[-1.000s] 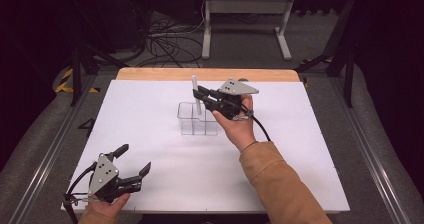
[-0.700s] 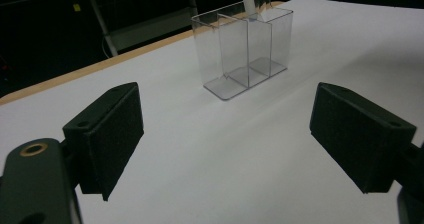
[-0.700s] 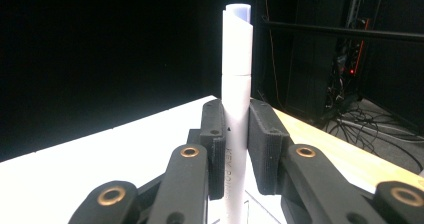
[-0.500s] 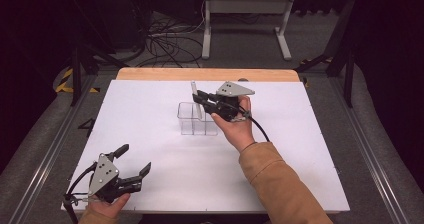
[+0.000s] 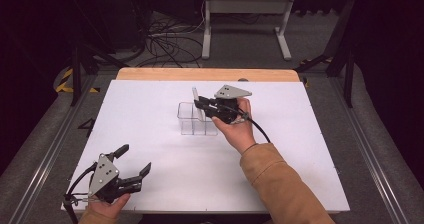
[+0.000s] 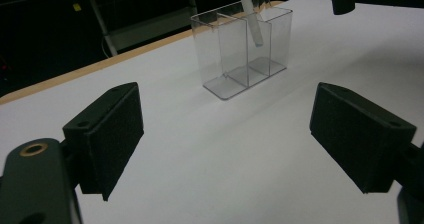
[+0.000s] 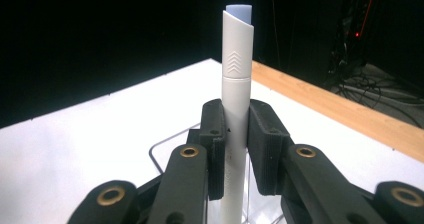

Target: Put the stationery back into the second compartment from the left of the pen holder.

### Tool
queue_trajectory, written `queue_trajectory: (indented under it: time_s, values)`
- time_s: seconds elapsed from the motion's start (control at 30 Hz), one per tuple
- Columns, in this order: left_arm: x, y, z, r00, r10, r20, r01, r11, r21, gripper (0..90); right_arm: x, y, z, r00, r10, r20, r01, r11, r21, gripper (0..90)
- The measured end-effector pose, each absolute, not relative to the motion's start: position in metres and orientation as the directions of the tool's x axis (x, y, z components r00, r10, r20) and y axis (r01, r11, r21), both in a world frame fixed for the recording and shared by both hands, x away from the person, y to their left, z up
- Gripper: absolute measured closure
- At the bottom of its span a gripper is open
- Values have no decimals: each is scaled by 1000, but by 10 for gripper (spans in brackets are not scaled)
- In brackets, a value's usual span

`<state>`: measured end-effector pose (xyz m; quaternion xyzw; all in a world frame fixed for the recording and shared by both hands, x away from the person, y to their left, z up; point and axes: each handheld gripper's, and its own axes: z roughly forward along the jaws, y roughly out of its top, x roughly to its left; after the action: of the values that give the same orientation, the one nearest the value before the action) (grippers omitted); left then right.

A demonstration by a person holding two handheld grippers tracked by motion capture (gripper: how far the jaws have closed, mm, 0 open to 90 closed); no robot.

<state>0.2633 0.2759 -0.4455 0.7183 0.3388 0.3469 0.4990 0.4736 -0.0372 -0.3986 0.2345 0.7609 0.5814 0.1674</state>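
Looks like the right gripper [image 5: 204,104], clamped on a slim white plastic pen-like stick [image 7: 235,114], is lowering it into the clear three-compartment acrylic holder [image 5: 192,119] mid-table, so next it probably just needs letting go, while the left gripper [image 5: 134,165] sits wide open near the table's front edge.

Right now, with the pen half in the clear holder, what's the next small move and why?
Probably lower it a bit further, then open. The right gripper is shut on the white pen, upright, and its tip hangs inside the clear holder above the floor, so letting go now would drop it.
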Motion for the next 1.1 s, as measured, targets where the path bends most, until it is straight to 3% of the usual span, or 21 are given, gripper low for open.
queue_trajectory:
  time_s: [0.37, 0.4, 0.43, 0.47, 0.57, 0.67, 0.77, 1.1]
  values:
    - [263, 276, -445, 530, 834, 155, 143, -268, 953, 147, 473, -39, -403, -832, 554, 25, 188, 241, 952, 783]
    - [263, 276, -445, 530, 833, 156, 143, -269, 952, 146, 474, -39, -403, -830, 558, 28, 192, 238, 952, 707]
    - [263, 276, -445, 530, 833, 156, 143, -269, 952, 147, 474, -39, -403, -830, 558, 28, 192, 238, 952, 707]
    - [263, 276, -445, 530, 834, 155, 143, -269, 952, 147, 474, -39, -403, -828, 559, 30, 193, 235, 952, 625]
    - [262, 276, -446, 529, 834, 156, 143, -269, 953, 147, 475, -41, -401, -815, 579, -4, 169, 245, 955, 491]
    - [262, 277, -446, 526, 836, 155, 145, -268, 953, 146, 475, -45, -396, -809, 587, -25, 145, 240, 960, 397]
    - [260, 278, -446, 521, 840, 153, 147, -264, 953, 147, 472, -49, -387, -815, 579, -11, 146, 224, 964, 343]
    - [259, 278, -446, 516, 842, 158, 146, -268, 952, 147, 449, -59, -362, -837, 545, -54, 83, 224, 971, 297]
